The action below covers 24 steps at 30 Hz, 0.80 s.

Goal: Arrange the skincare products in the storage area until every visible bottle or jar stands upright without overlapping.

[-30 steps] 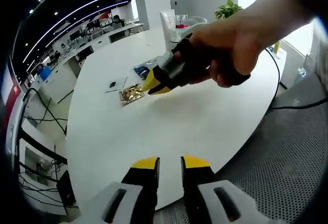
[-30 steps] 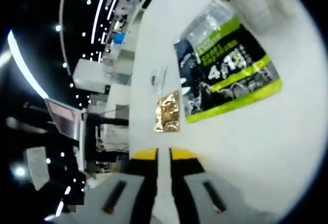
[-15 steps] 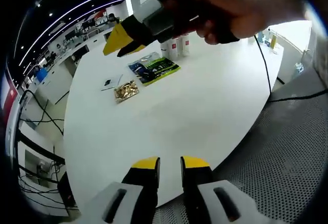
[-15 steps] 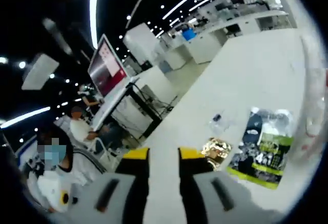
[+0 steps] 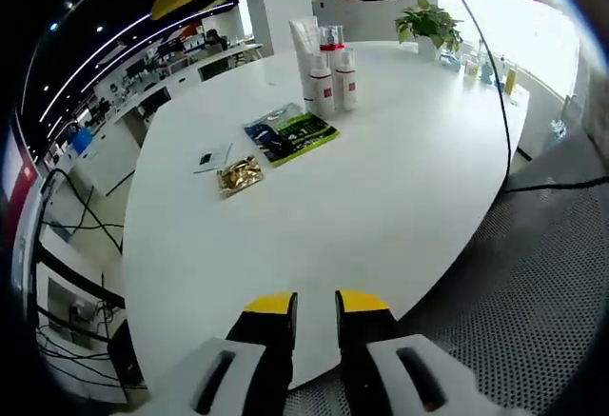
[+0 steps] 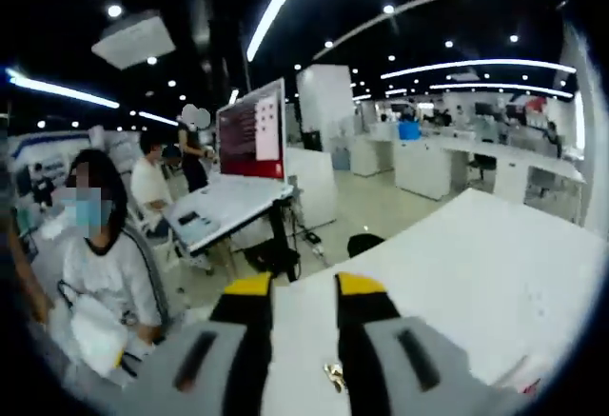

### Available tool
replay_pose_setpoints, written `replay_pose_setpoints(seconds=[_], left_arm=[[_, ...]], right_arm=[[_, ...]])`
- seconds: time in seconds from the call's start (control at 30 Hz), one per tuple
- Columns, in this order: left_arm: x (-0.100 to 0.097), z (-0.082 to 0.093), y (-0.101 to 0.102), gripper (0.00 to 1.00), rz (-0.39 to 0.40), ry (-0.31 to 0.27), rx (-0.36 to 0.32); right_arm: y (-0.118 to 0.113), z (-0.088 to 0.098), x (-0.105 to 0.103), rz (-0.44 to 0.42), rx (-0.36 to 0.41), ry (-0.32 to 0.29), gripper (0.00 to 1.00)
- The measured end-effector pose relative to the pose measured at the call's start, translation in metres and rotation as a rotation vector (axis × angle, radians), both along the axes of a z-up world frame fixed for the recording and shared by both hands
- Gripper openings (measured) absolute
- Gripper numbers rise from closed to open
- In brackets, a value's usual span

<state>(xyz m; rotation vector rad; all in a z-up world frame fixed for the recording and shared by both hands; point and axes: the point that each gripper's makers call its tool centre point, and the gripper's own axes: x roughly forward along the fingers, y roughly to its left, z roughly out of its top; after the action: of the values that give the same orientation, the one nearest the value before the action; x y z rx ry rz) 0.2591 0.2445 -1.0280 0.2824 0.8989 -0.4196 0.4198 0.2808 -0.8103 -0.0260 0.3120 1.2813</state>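
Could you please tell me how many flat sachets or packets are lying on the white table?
3: a green-and-black packet, a gold sachet beside it, and a small clear sachet just beyond. Others may be hidden.

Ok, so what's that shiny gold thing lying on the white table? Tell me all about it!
The gold packet is a small, flat, crinkly pouch that looks like shiny foil, with glints of light on its wrinkles. It lies flat on the white table, slightly askew. A small clear sachet lies just beside it on one side and a bigger green and dark printed pouch on the other; whether they touch it is hard to tell. Nothing holds it. Any print on it is too small to read.
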Motion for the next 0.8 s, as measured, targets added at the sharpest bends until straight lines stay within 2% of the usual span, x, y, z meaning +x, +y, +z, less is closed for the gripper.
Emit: replay_pose_setpoints(seconds=[0.1,0.13,0.2,0.23,0.3,0.37,0.43,0.47,0.5,0.53,0.57,0.63,0.7,0.77,0.8], left_arm=[[-0.001,0.000,-0.001,0.17,-0.006,0.002,0.002],[-0.001,0.000,-0.001,0.17,-0.007,0.003,0.001],[0.000,0.000,0.000,0.17,-0.006,0.000,0.001],[0.000,0.001,0.000,0.17,-0.006,-0.002,0.001],[0.000,0.000,0.001,0.17,-0.001,0.000,0.002],[0.000,0.000,0.002,0.17,0.002,0.000,0.004],[0.001,0.001,0.003,0.17,0.006,-0.007,0.003],[0.001,0.001,0.003,0.17,0.008,-0.007,0.004],[0.001,0.001,0.003,0.17,0.009,-0.007,0.004],[0.001,0.001,0.003,0.17,0.009,-0.009,0.005],[0.001,0.002,0.003,0.17,0.009,-0.010,0.006],[0.002,0.003,0.004,0.17,0.016,-0.020,0.004],[0.003,0.004,0.004,0.17,0.018,-0.023,0.002],[0.002,0.003,0.004,0.17,0.014,-0.022,0.005],[0.003,0.003,0.004,0.17,0.014,-0.023,0.006]], right_arm=[[0.013,0.034,-0.003,0.046,-0.022,-0.083,0.32],[0.019,0.049,0.001,0.057,-0.029,-0.130,0.34],[0.025,0.065,0.006,0.085,-0.055,-0.179,0.37],[0.030,0.077,0.016,0.108,-0.082,-0.206,0.40],[0.034,0.084,0.025,0.123,-0.105,-0.228,0.47],[0.037,0.090,0.043,0.120,-0.141,-0.221,0.51],[0.042,0.095,0.059,0.126,-0.165,-0.263,0.54],[0.045,0.096,0.066,0.121,-0.163,-0.264,0.58],[0.050,0.094,0.071,0.129,-0.158,-0.246,0.67],[0.053,0.086,0.070,0.144,-0.167,-0.169,0.72],[0.055,0.072,0.070,0.159,-0.185,-0.059,0.73],[0.053,0.044,0.076,0.158,-0.252,0.034,0.64],[0.045,0.003,0.095,0.115,-0.383,0.038,0.60],[0.030,-0.045,0.108,0.073,-0.539,0.079,0.61],[0.027,-0.058,0.112,0.071,-0.567,0.080,0.60]])
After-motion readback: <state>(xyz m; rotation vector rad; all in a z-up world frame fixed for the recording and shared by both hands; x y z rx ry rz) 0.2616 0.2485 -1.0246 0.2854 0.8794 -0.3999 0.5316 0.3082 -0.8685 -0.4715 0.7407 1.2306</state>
